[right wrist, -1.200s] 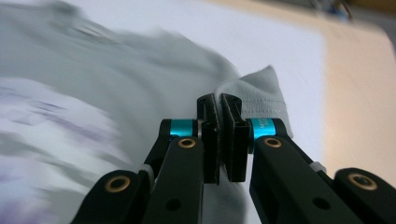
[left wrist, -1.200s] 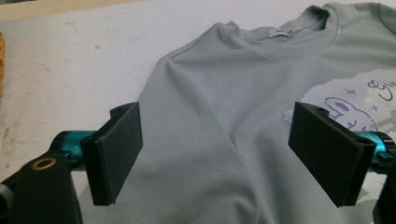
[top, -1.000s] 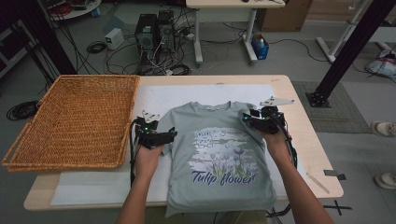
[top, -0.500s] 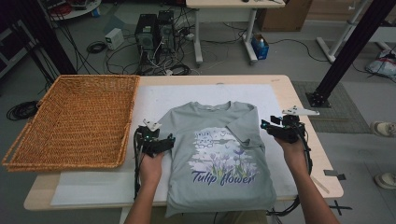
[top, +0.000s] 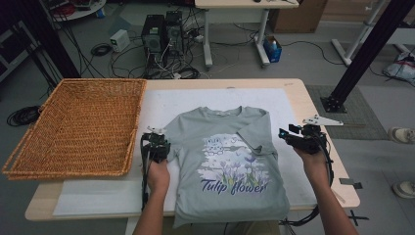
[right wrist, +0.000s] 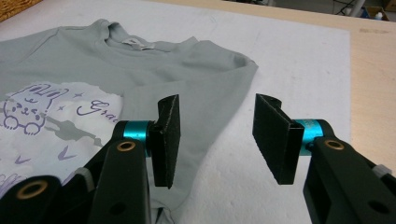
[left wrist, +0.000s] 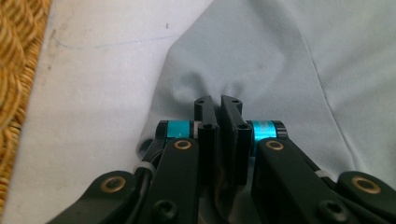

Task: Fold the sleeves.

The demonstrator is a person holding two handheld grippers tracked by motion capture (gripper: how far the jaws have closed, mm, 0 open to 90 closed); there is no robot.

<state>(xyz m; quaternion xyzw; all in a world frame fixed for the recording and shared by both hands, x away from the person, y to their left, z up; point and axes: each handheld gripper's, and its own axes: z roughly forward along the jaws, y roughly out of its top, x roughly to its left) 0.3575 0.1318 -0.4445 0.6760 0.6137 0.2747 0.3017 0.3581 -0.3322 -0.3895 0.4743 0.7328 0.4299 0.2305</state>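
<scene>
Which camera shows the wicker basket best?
The high view: the whole basket sits left of the shirt. The left gripper view catches a strip of weave; the right gripper view, just a corner.

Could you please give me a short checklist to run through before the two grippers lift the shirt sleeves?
1. Left gripper shut on the grey-green printed T-shirt at its sleeve: ok; the jaws have just closed, cloth puckers at the tips.
2. Right gripper gripping the other sleeve: not ok; jaws open, sleeve edge beneath them.
3. Shirt flat on the white mat: ok.
4. Woven wicker basket clear of the shirt: ok.
5. Single cloth layer pinched on the left: cannot tell.
</scene>
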